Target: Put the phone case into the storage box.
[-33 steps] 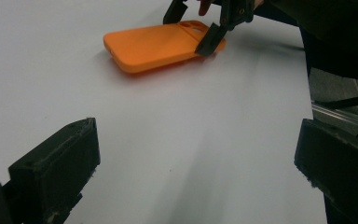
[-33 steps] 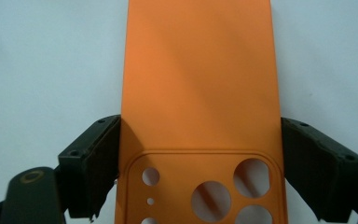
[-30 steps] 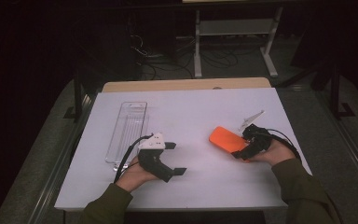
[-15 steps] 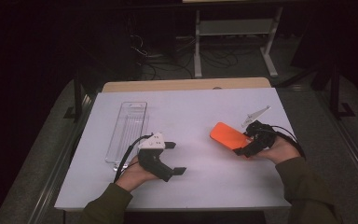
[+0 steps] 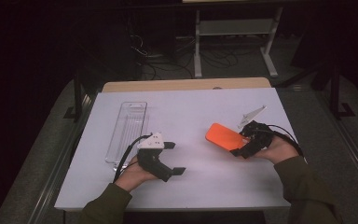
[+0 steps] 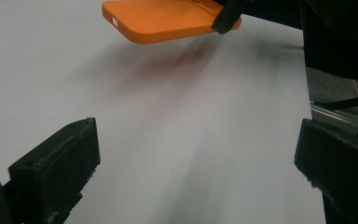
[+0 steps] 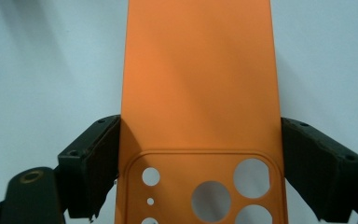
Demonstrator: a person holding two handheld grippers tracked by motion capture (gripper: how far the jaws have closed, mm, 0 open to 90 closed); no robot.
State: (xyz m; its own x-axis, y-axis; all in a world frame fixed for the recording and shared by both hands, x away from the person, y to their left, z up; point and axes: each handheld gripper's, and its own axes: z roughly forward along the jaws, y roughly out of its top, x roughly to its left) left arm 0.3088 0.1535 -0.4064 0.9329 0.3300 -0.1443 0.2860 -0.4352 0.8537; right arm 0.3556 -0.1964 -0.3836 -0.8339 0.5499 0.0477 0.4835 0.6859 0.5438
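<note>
One orange phone case (image 5: 223, 136) sits between the pads of the right gripper (image 5: 242, 145), pinched across its width at the camera-cutout end, back side up. Right gripper view: both black jaws press the case's long edges (image 7: 198, 93), cutout holes nearest the camera. The case is lifted off the table; the left gripper view shows it (image 6: 165, 18) hanging above its own soft shadow on the sheet. Position: right half of the table, free end pointing toward the middle.

Left gripper (image 5: 173, 158) rests low on the near-left part of the table, jaws spread wide with bare surface between them, well apart from the case.

Other things: a clear plastic tray (image 5: 128, 130) lies lengthwise on the left side, just beside the left gripper's far side; its cable runs over the tray's near end. A small clear plastic piece (image 5: 253, 114) lies just beyond the right hand. Nothing stands between the case and the tray except open table.

Surface: white sheet (image 5: 191, 112) covering the table, a strip of wood edge (image 5: 186, 85) showing at the far side. Room is dark; a metal stand (image 5: 233, 28) and loose cables (image 5: 168, 56) on the floor behind.
</note>
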